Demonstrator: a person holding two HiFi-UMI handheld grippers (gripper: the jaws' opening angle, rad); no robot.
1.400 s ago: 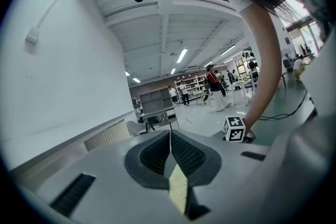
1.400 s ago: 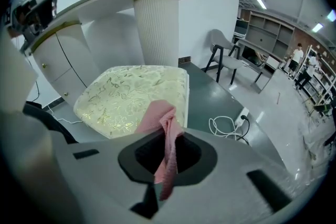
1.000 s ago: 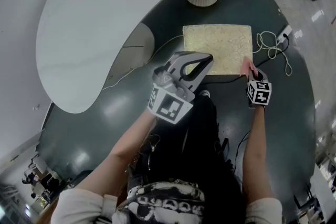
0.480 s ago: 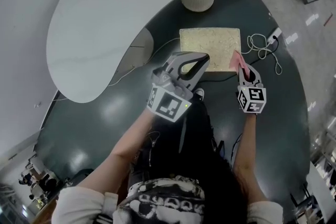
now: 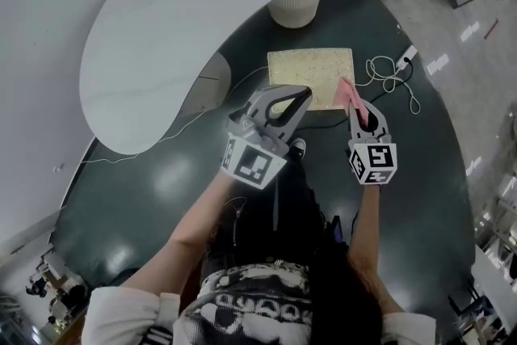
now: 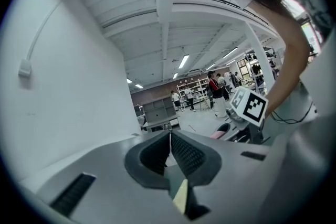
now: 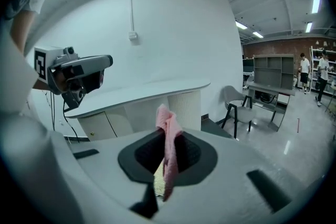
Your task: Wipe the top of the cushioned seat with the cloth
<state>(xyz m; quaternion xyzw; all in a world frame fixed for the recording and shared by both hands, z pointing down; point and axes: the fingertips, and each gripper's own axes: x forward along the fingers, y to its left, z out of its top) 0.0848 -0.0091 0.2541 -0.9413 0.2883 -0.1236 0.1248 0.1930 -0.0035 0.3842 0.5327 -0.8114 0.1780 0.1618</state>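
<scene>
The cushioned seat [image 5: 310, 77] is a pale yellow square on the dark floor, seen in the head view ahead of both grippers. My right gripper [image 5: 361, 111] is shut on the pink cloth [image 5: 349, 93], which sticks up from its jaws over the seat's right front corner. In the right gripper view the cloth [image 7: 168, 152] hangs pinched between the shut jaws of my right gripper [image 7: 169, 153]. My left gripper [image 5: 289, 99] is held above the seat's front left, jaws closed with nothing in them; in its own view the left gripper [image 6: 170, 150] shows both pads pressed together.
A white curved counter [image 5: 202, 20] arcs at the back left, with a ribbed round pedestal [image 5: 295, 4] behind the seat. White cables and a power strip [image 5: 394, 70] lie right of the seat. A chair [image 7: 239, 101] and shelving stand farther off.
Both grippers have risen and shifted left in the head view; the right one with the cloth now shows larger, over the seat's right front corner. The seat appears smaller and farther away.
</scene>
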